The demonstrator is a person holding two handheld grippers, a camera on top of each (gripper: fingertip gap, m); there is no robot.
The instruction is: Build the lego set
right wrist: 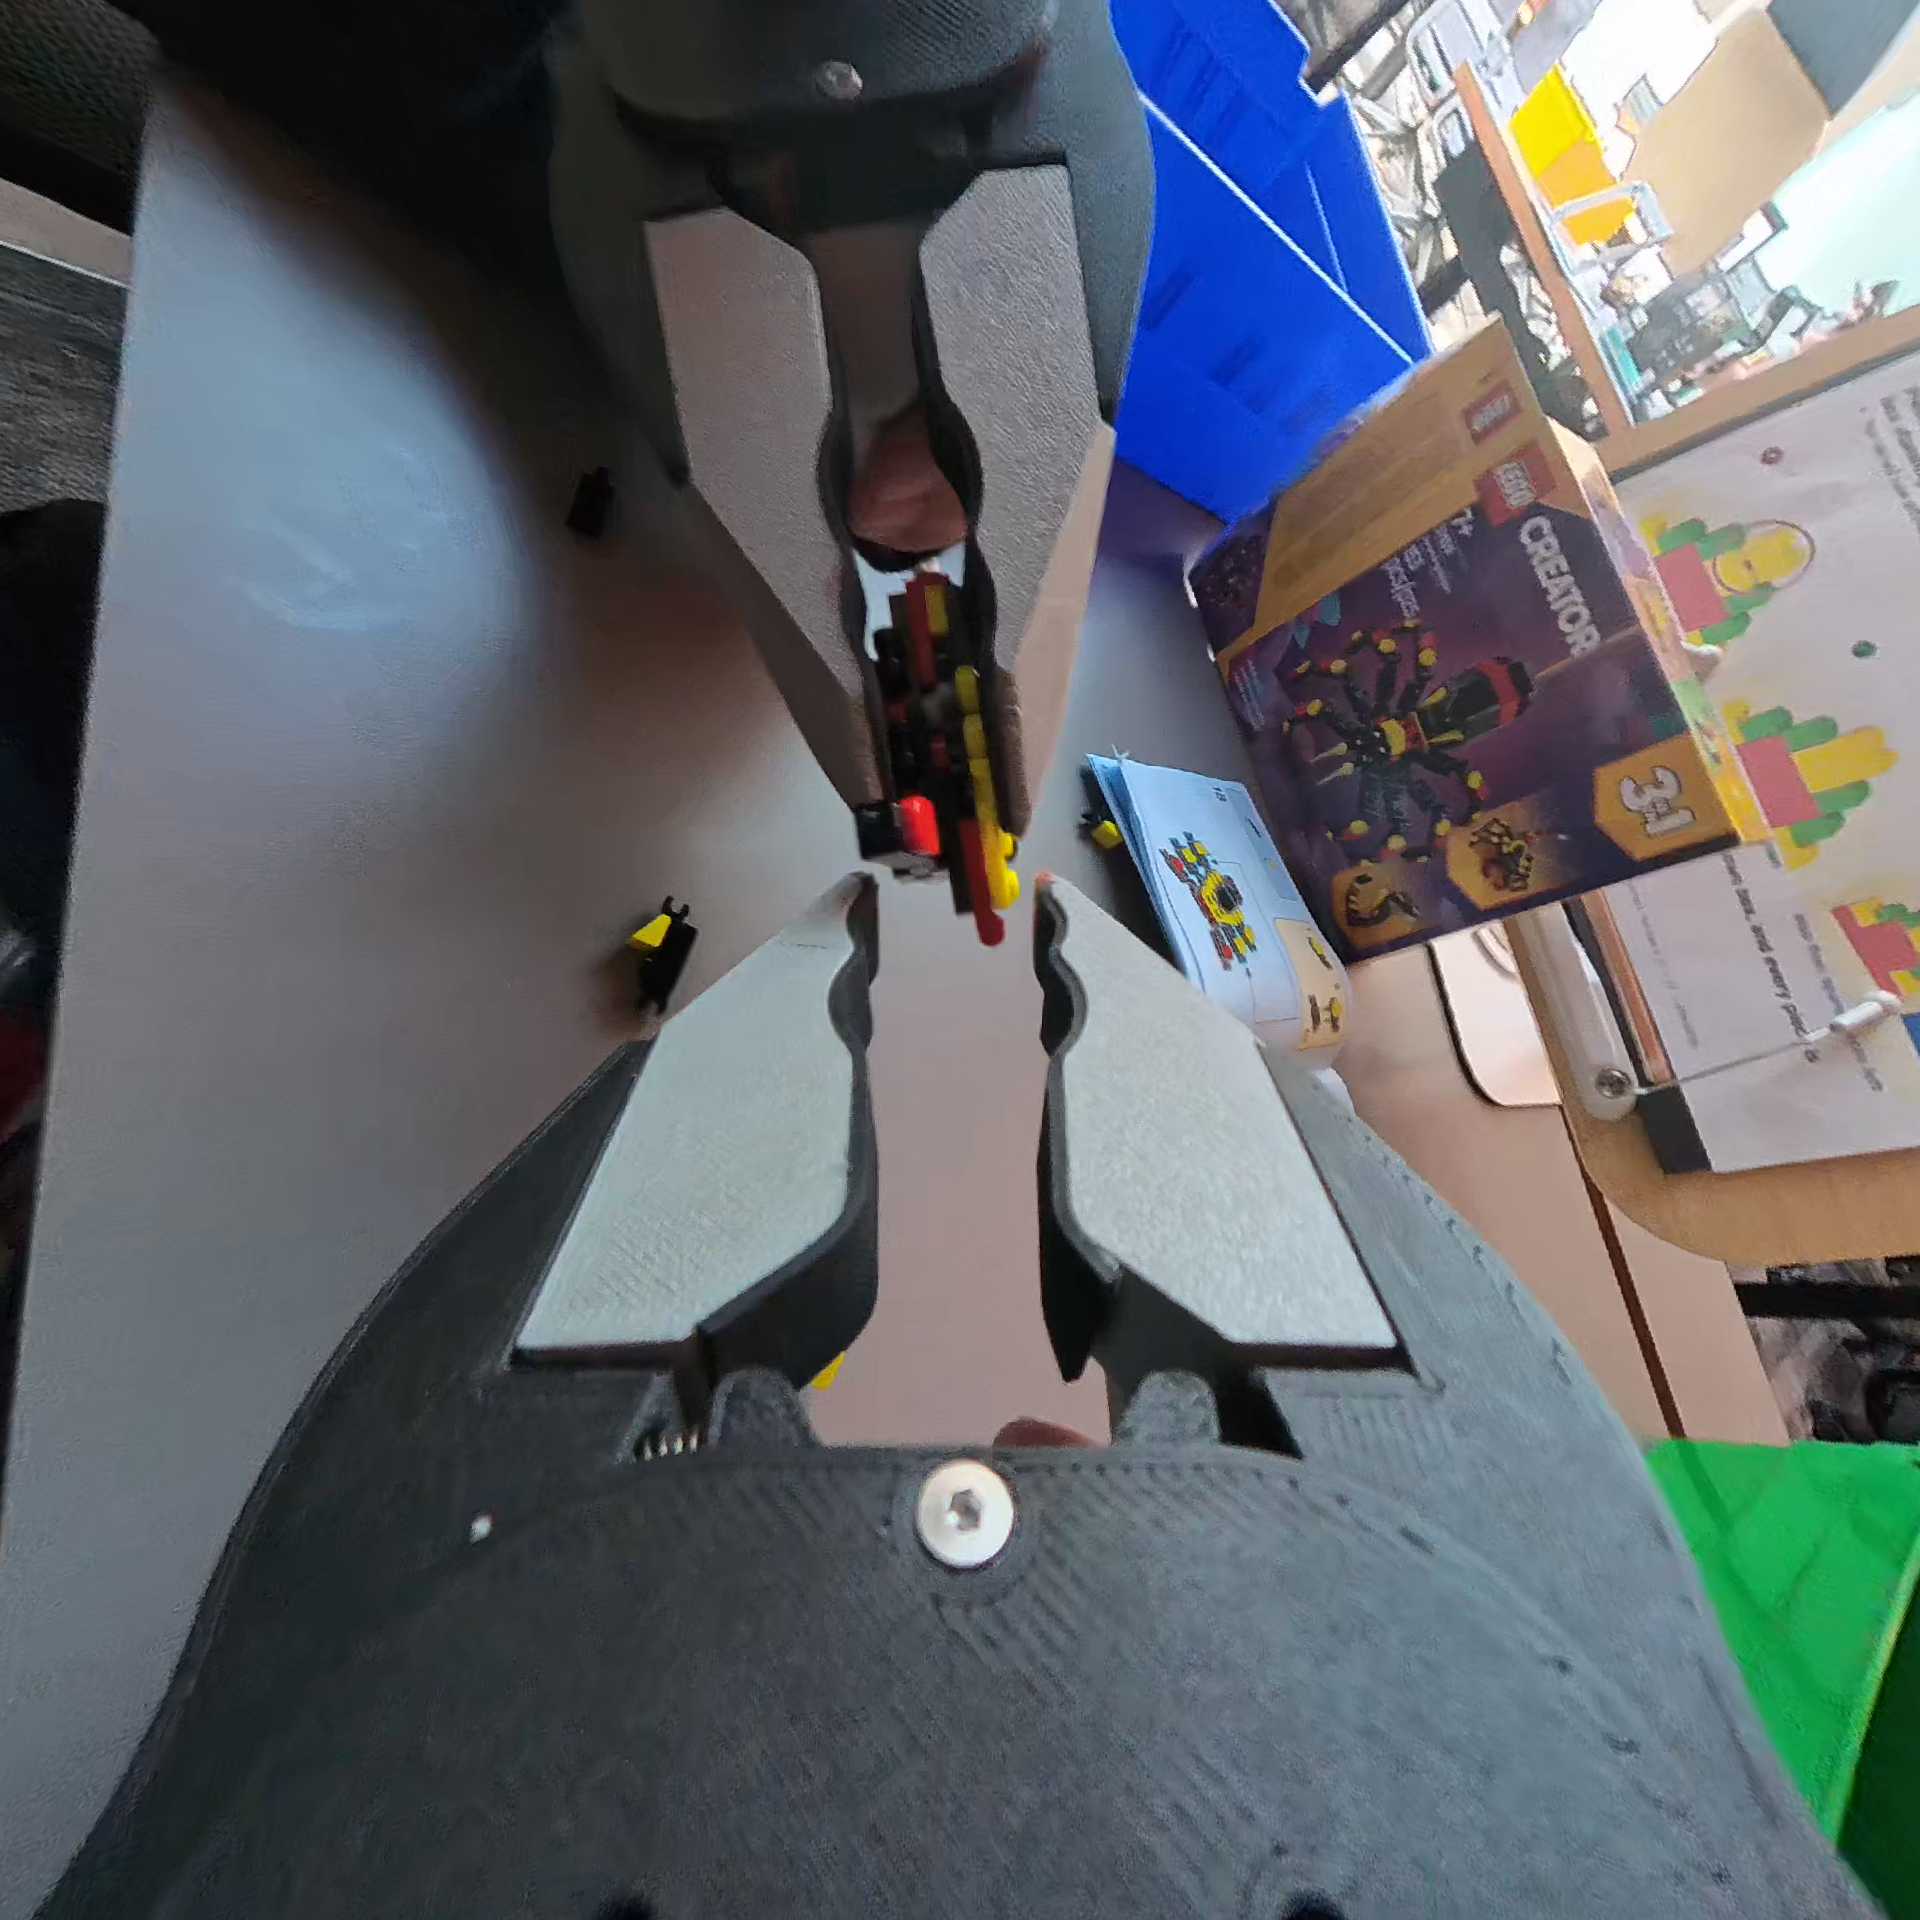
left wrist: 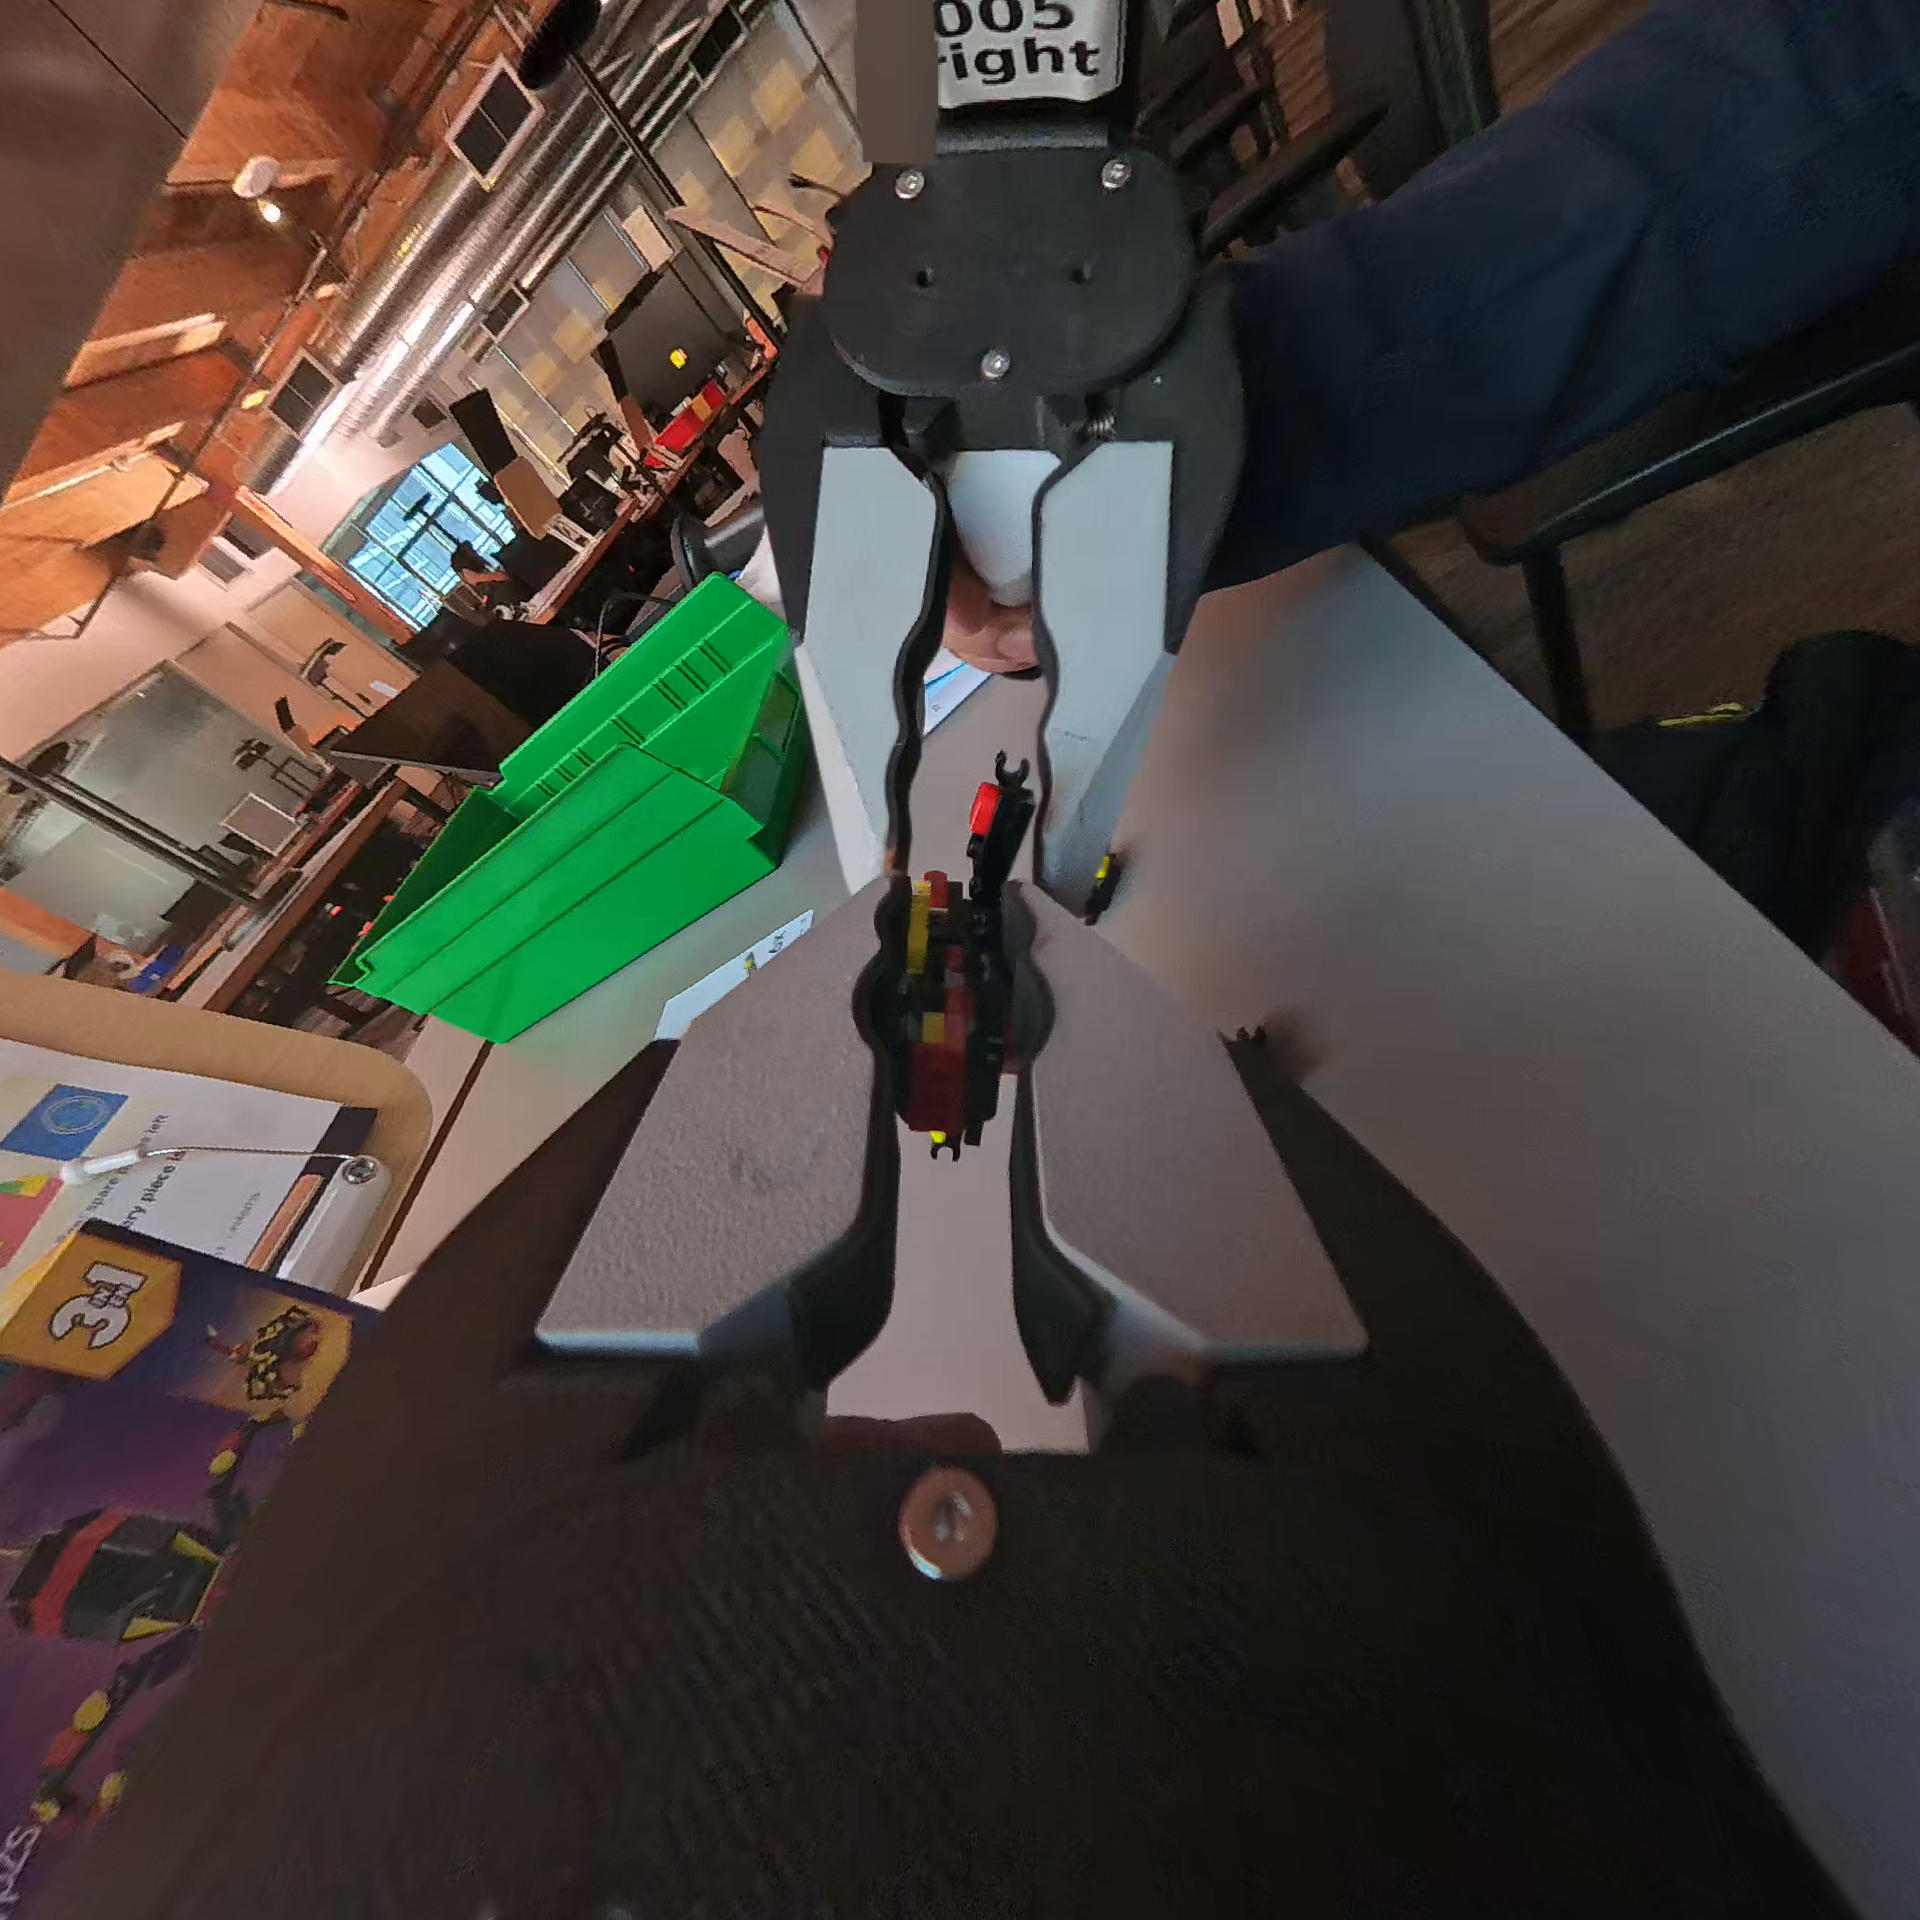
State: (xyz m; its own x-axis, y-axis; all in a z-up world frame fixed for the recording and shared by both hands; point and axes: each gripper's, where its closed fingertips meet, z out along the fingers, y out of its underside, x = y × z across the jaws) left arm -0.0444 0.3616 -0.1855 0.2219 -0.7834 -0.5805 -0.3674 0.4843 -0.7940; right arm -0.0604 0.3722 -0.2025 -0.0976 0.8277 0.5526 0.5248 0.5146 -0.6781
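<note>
The left gripper (left wrist: 951, 894), filling the lower half of the left wrist view, pinches a small red, black and yellow lego assembly (left wrist: 948, 1023) between its fingers at the centre of the frame; in the right wrist view the same assembly (right wrist: 940, 748) sits in the fingers reaching down from the top, its red and yellow end sticking out past their tips. The right gripper (right wrist: 956, 899) points straight at it, its jaws spread with clear space between them, their tips just short of the protruding red piece and holding nothing. A loose black and yellow piece (right wrist: 657, 948) lies on the grey table (right wrist: 312, 623) at centre left of the right wrist view, and another small yellow and black piece (right wrist: 1099, 826) lies beside the blue instruction booklet (right wrist: 1216, 894) at centre right. Further right stands the purple lego set box (right wrist: 1455, 665) with a spider pictured on it, blue bins (right wrist: 1247, 291) above it. In the left wrist view a green bin (left wrist: 613, 831) lies at centre left.
</note>
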